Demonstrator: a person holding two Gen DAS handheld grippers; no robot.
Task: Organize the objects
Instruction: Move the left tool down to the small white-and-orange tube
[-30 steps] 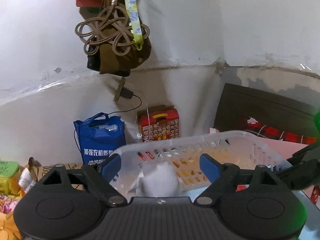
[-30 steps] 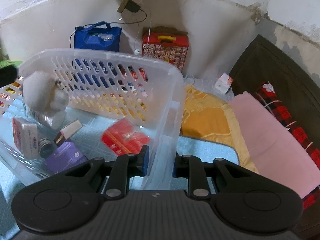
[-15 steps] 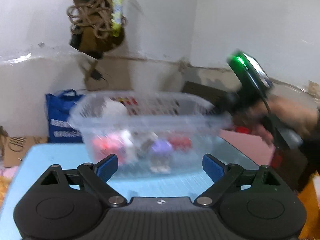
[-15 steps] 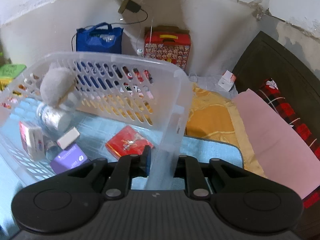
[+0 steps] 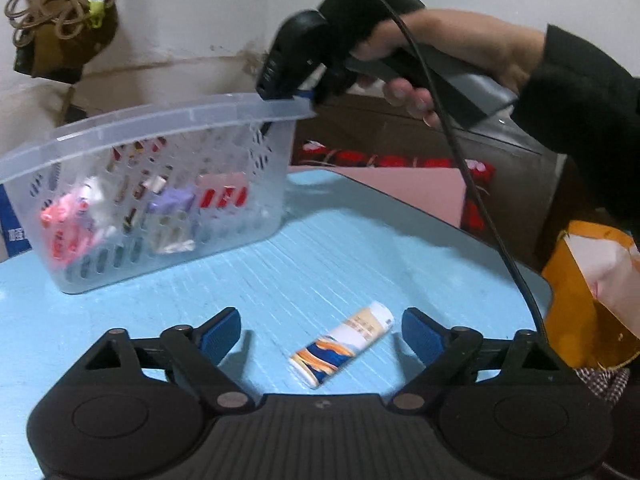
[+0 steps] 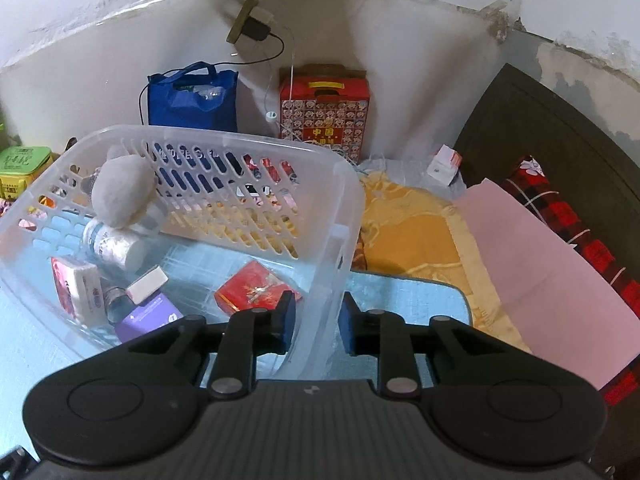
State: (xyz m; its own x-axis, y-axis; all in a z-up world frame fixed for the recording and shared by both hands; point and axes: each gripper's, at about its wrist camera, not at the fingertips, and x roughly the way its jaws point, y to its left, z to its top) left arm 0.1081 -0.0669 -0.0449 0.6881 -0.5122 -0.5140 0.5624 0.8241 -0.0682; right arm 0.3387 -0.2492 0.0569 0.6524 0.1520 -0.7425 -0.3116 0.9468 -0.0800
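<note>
A clear plastic basket point(image 5: 120, 128) stands on the light blue table point(image 5: 340, 256), holding a red box point(image 6: 256, 288), a purple box point(image 6: 148, 316), a pink-white pack point(image 6: 76, 288), a bottle point(image 6: 116, 244) and a white fluffy ball point(image 6: 120, 188). My right gripper point(image 6: 316, 328) is shut on the basket's near wall point(image 6: 336, 264); it also shows in the left wrist view point(image 5: 296, 88) at the rim. A white, blue and orange tube point(image 5: 344, 344) lies on the table between the fingers of my open left gripper point(image 5: 320, 336).
A blue bag point(image 6: 192, 96) and a red patterned case point(image 6: 324, 108) stand against the far wall. A yellow cloth point(image 6: 408, 228), pink sheet point(image 6: 552, 280) and red plaid fabric point(image 6: 568, 216) lie right of the table. A green tin point(image 6: 24, 164) sits at far left.
My left gripper has drawn back from the basket and swung down toward the table, bringing the tube between its fingers. The right gripper still holds the basket wall; the contents shifted slightly.
</note>
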